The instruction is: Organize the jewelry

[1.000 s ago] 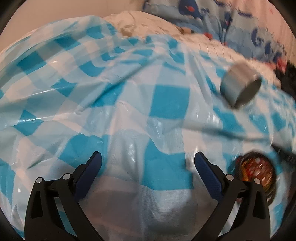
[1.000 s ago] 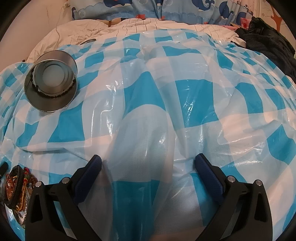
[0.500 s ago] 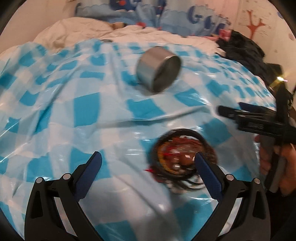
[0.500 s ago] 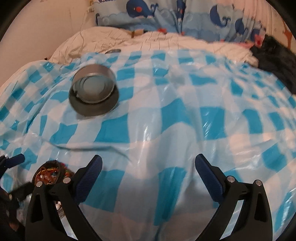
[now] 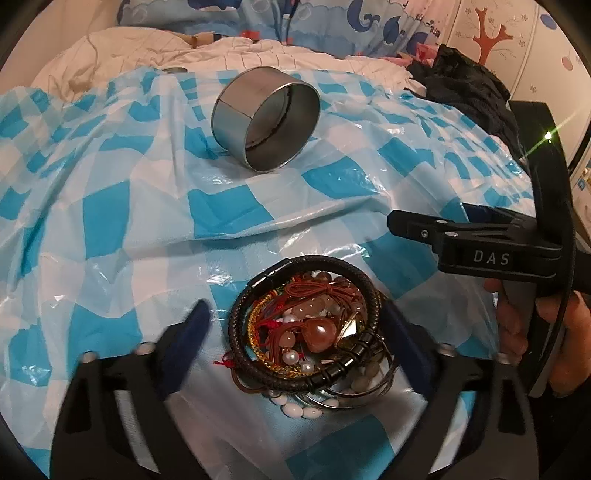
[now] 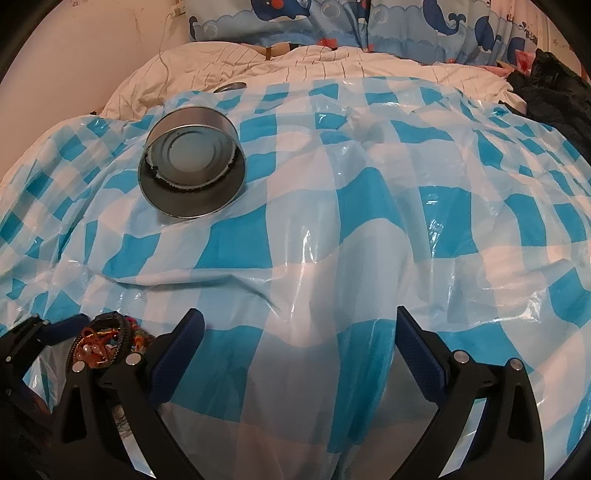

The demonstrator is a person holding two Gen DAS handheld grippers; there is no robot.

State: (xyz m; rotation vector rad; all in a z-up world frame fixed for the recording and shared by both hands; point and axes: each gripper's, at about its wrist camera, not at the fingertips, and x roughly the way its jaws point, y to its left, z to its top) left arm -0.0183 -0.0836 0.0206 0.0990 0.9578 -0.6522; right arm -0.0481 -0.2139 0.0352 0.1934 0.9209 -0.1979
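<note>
A heap of jewelry [image 5: 314,332], with a dark braided bracelet, red cords, pearls and beads, lies on the blue-checked plastic sheet [image 5: 147,206]. My left gripper [image 5: 295,339] is open, its fingers on either side of the heap. A round silver tin [image 5: 264,118] lies tilted on its side further back, empty inside. In the right wrist view the tin [image 6: 192,170] is at upper left and the heap [image 6: 103,347] at lower left. My right gripper [image 6: 299,354] is open and empty over the sheet; it also shows in the left wrist view [image 5: 480,240].
The sheet covers a bed with white bedding [image 6: 295,62] and whale-print pillows [image 6: 369,22] at the back. A dark garment [image 5: 469,88] lies at the right. A small metal lid [image 6: 231,86] rests on the white bedding behind the tin.
My left gripper has swung right and closed in on the jewelry heap, which now sits between its fingers. The right gripper has pulled back, so the tin looks farther off.
</note>
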